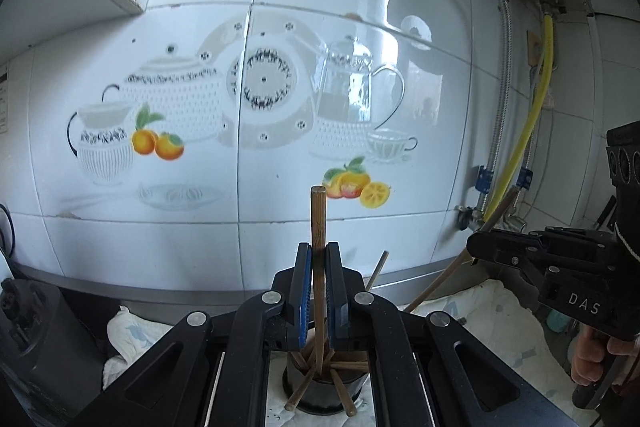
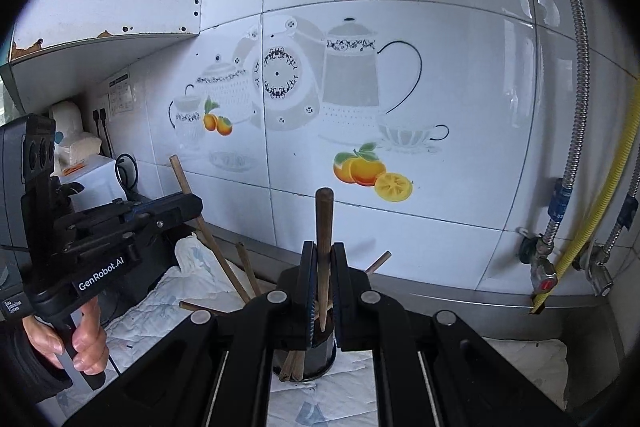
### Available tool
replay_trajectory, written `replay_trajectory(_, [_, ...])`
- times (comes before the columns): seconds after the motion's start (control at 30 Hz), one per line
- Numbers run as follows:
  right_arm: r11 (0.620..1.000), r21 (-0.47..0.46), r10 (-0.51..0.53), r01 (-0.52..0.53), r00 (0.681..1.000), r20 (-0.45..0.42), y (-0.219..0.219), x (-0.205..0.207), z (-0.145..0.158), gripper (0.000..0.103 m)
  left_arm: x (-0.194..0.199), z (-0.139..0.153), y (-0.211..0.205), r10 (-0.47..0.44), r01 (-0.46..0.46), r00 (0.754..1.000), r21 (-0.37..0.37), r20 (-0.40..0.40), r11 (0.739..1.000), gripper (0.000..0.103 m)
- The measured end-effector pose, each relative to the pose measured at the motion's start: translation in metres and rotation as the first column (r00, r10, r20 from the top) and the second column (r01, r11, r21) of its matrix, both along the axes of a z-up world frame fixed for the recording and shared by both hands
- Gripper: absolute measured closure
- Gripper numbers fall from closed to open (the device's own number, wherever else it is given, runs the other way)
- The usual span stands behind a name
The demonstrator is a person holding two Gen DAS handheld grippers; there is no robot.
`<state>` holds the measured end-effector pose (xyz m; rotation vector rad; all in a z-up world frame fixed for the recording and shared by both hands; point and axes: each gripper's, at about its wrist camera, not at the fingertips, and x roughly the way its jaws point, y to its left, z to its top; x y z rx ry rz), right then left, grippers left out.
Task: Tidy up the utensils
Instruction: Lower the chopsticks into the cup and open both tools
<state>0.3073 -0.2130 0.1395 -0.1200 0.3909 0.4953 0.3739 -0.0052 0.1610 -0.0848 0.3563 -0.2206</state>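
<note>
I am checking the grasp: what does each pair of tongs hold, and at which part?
Left tongs grip a brown wooden chopstick mid-shaft; right tongs grip a darker wooden chopstick nearer its pointed end.

Home kitchen: teapot-printed wall tiles (image 1: 256, 99), gas hose (image 1: 532, 115).

Dark holder (image 1: 320, 393) half hidden behind gripper frame; wall notice (image 2: 120, 93) too small to read; hand (image 1: 596, 355) cut by right edge.

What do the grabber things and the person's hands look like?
Both grippers, left gripper and right gripper, are black with silver rivets and blue ridged pads on the jaws. White lettering reads "GenRobot.AI" and "DAS". Bare hands grip the handles, one with a dark sleeve.
</note>
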Motion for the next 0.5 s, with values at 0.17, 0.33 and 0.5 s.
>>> replay_trajectory(0.17, [1.000, -0.021, 0.012, -0.013, 0.999, -0.039, 0.007, 0.013, -0.014, 0.094, 0.009, -0.015, 0.001, 0.011, -0.010, 0.999, 0.007, -0.040, 1.000, 0.096])
replay_trajectory(0.33, [1.000, -0.021, 0.014, -0.016, 0.995, -0.094, 0.009, 0.022, -0.026, 0.093, 0.012, -0.020, 0.003, 0.013, -0.013, 0.998, 0.008, -0.069, 1.000, 0.095])
replay_trajectory(0.5, [1.000, -0.022, 0.005, -0.007, 0.995, -0.098, 0.007, 0.020, -0.028, 0.090, 0.004, -0.015, 0.003, 0.025, -0.023, 0.998, 0.020, -0.059, 1.000, 0.053])
